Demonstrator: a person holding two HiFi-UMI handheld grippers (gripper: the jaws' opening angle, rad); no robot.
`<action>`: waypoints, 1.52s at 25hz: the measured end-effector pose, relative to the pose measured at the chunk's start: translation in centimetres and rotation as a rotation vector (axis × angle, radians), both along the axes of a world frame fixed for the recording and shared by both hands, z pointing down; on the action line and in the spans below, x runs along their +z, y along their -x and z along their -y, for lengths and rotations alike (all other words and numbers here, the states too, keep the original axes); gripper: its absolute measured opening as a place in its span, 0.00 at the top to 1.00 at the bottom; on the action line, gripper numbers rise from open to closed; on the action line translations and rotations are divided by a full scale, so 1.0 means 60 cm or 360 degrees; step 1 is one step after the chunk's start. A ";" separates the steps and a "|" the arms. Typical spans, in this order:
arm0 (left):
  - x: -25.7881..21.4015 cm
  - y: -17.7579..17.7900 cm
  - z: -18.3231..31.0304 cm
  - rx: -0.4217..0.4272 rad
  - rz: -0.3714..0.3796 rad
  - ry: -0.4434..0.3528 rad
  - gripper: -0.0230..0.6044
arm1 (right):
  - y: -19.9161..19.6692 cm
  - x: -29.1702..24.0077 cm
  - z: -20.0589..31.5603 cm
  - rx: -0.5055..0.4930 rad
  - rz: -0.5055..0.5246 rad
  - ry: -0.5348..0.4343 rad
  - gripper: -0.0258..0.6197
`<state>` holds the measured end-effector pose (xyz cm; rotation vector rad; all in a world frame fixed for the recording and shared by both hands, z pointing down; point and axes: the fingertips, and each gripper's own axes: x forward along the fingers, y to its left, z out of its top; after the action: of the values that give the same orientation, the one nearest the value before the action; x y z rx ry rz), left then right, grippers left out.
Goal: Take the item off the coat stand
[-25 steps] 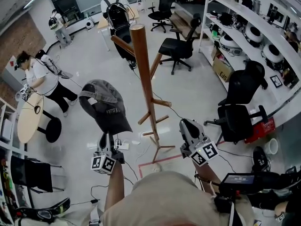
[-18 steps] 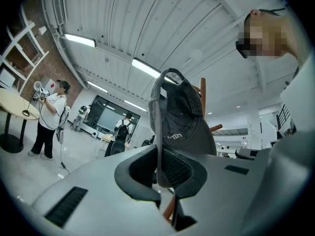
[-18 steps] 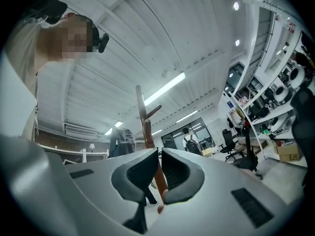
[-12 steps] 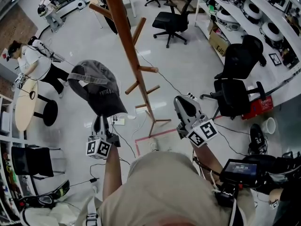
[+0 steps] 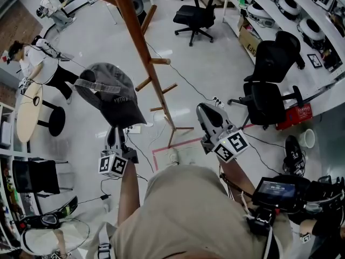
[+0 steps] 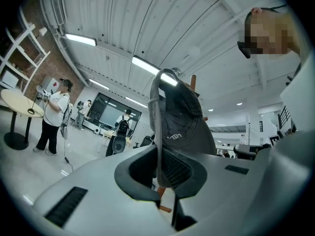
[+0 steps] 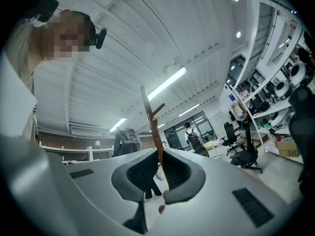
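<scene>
The left gripper [image 5: 116, 133] is clamped on the stiff brim of a grey fabric baseball cap [image 5: 110, 93]. The cap is apart from the wooden coat stand [image 5: 143, 47], a round pole with slanted pegs. The right gripper [image 5: 206, 115] has its ribbed jaws together, with nothing between them.

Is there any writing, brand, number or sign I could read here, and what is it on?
Nothing can be read for sure.
Grey cap: pale lettering on its side, too blurred.
Cardboard box: dark print, too small.
Small screen: digits, too small.
Marker cubes: black-and-white square patterns, no words.
</scene>
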<state>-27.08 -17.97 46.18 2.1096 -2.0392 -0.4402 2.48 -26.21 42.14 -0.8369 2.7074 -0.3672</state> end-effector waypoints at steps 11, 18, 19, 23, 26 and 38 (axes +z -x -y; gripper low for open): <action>0.009 -0.060 -0.054 -0.0015 0.0103 0.0046 0.91 | -0.029 0.001 -0.047 -0.0078 -0.0017 -0.0007 0.93; -0.012 -0.081 -0.092 -0.0027 0.0221 0.0057 0.91 | -0.030 -0.010 -0.076 -0.0103 -0.0018 -0.0017 0.93; -0.016 -0.084 -0.094 -0.0031 0.0225 0.0058 0.91 | -0.031 -0.016 -0.077 -0.0109 -0.0015 -0.0026 0.93; -0.010 -0.110 -0.117 -0.0039 0.0226 0.0095 0.91 | -0.051 -0.025 -0.095 -0.0118 -0.0020 -0.0020 0.93; 0.015 -0.117 -0.147 -0.0006 0.0245 0.0095 0.91 | -0.058 -0.015 -0.123 -0.0116 -0.0015 -0.0012 0.93; 0.046 -0.165 -0.191 0.0056 0.0253 0.0174 0.91 | -0.090 0.013 -0.187 -0.0082 -0.0031 0.0035 0.93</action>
<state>-17.21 -6.50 48.91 2.1734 -2.0533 -0.1563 7.88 -15.00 42.93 -0.7814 2.7521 -0.4023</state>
